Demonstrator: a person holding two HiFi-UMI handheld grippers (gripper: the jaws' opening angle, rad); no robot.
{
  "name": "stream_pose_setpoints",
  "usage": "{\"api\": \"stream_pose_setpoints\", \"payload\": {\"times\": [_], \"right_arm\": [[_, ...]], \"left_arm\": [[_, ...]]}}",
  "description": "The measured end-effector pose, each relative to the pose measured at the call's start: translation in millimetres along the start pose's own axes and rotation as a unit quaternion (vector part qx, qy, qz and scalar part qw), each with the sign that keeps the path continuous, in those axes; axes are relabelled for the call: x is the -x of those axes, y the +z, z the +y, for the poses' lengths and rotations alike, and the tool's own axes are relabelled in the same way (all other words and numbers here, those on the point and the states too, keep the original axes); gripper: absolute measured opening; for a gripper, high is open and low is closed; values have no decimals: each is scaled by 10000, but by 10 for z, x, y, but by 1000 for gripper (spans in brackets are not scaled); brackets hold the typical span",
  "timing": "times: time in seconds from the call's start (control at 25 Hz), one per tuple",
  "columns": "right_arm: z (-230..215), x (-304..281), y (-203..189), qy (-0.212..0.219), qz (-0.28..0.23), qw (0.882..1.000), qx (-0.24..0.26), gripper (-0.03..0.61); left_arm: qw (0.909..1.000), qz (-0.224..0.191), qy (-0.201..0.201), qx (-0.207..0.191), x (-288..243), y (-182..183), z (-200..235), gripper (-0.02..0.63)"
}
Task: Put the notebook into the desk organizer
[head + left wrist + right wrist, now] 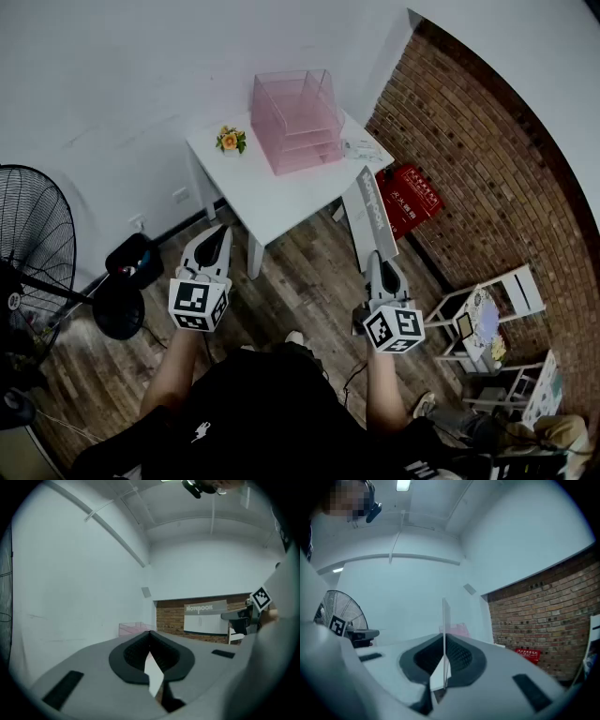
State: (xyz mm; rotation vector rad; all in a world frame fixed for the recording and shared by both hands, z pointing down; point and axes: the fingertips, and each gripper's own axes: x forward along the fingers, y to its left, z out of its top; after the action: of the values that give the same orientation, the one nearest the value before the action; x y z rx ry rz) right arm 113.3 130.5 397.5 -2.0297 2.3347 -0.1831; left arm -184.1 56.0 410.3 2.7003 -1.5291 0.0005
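The pink see-through desk organizer (pixel 295 119) stands at the back of a small white table (pixel 281 197). Below the table's right corner my right gripper (pixel 374 260) is shut on the lower end of a grey notebook (pixel 370 211), which points up toward the table. In the right gripper view the notebook (pixel 444 620) shows edge-on between the pads, with the organizer (pixel 457 630) behind it. My left gripper (pixel 219 231) hangs shut and holds nothing, left of the table's front leg. From the left gripper view the notebook (pixel 205 618) faces me flat, and the organizer (pixel 133 628) shows past the closed jaws.
A flower pot (pixel 231 140) and a small white object (pixel 361 148) sit on the table. A black fan (pixel 33 244) stands at the left, a red box (pixel 410 199) by the brick wall (pixel 487 169), small white furniture (pixel 487 314) at the right.
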Motion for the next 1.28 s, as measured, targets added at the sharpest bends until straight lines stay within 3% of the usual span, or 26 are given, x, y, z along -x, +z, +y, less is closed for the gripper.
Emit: {"api": "stream_pose_setpoints", "payload": {"times": [0.76, 1.28], "right_arm": [[210, -25, -92, 56, 40, 9999, 83, 11], [-242, -339, -68, 409, 69, 9991, 73, 11]], "left_arm": [[9999, 98, -127, -24, 16, -82, -44, 3], [9996, 221, 173, -100, -356, -91, -273, 3]]}}
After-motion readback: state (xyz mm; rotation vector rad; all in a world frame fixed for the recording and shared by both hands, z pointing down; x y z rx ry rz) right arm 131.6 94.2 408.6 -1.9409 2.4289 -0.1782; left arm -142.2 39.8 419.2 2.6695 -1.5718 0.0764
